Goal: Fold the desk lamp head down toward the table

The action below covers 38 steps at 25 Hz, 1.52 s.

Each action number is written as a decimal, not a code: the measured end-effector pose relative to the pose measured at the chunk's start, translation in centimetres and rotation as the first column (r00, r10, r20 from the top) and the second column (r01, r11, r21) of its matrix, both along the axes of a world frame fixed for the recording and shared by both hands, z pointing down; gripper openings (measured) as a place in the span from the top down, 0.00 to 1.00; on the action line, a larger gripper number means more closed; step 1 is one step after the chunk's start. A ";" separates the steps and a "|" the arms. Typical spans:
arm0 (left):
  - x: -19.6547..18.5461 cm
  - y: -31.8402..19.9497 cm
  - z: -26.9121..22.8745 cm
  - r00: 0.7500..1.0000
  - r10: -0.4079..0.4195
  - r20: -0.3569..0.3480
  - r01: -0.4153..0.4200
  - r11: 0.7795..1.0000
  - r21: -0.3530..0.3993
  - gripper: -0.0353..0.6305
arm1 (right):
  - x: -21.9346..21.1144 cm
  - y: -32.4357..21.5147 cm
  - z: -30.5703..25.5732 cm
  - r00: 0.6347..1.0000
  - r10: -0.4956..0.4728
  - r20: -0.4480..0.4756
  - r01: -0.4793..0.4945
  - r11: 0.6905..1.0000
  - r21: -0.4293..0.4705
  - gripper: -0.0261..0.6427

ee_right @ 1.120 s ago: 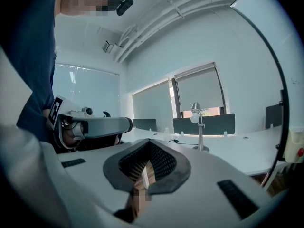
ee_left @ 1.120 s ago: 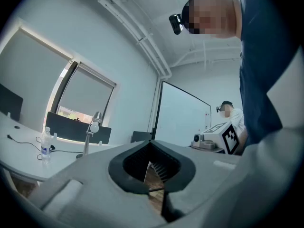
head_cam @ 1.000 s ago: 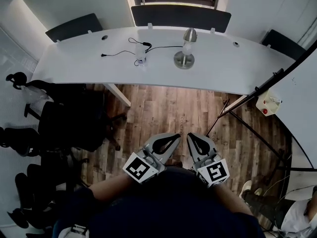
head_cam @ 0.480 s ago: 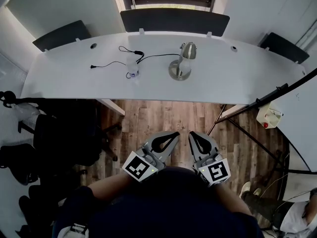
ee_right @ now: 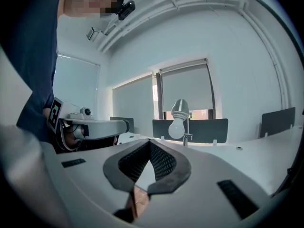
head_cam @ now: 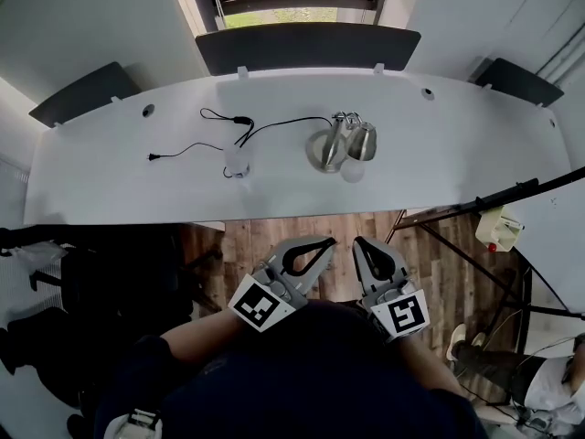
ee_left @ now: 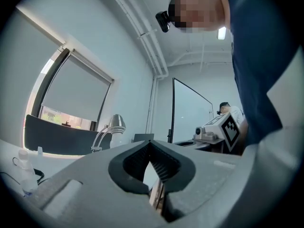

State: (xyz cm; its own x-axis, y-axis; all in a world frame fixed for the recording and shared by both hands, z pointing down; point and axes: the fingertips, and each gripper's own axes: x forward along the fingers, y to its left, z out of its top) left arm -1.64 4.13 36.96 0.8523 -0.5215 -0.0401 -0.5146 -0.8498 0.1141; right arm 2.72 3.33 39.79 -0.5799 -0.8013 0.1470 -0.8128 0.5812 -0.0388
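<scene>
The curved white table (head_cam: 457, 144) spans my view. My left gripper (head_cam: 327, 244) and right gripper (head_cam: 359, 243) hang side by side short of the table's near edge, above the wooden floor (head_cam: 274, 236). Both are clenched, jaws together on nothing. The desk lamp (head_cam: 340, 144) stands near the table's middle, its head raised, bulb showing. A black cable (head_cam: 274, 128) lies on the table, left of the lamp.

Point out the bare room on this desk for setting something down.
Widest bare stretch: the white desk right of the desk lamp. Also bare: left of the black cable. Crowded: the middle, with cable, small bottle and lamp.
</scene>
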 end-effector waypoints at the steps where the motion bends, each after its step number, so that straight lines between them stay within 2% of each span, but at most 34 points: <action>1: -0.2 -0.8 0.1 1.000 0.003 0.002 -0.003 1.000 -0.002 0.94 | -0.1 -0.8 -0.2 1.000 0.006 -0.002 -0.006 1.000 0.006 0.95; 8: -0.7 -5.1 1.2 0.999 -0.043 0.024 0.043 0.999 -0.013 0.94 | 0.5 -3.9 -0.6 1.000 -0.008 0.014 0.008 1.000 0.008 0.95; 14: 0.5 -7.4 1.4 0.994 -0.107 0.032 0.108 0.994 -0.025 0.94 | 2.5 -6.0 -0.7 0.998 -0.053 0.015 0.053 0.999 -0.004 0.95; 23: 0.3 -11.9 1.3 0.975 -0.216 0.050 0.216 0.976 0.006 0.94 | 5.0 -8.8 -1.8 0.997 -0.078 0.007 0.077 0.997 0.016 0.95; 31: -0.1 -16.8 3.3 0.965 -0.244 0.091 0.243 0.970 0.023 0.94 | 6.3 -11.6 -3.1 0.996 -0.083 -0.013 0.084 0.995 0.054 0.94; 38: -0.3 -21.4 7.2 0.950 -0.233 0.207 0.234 0.972 0.019 0.94 | 6.3 -13.3 -5.3 0.996 -0.087 0.003 0.086 0.993 0.084 0.94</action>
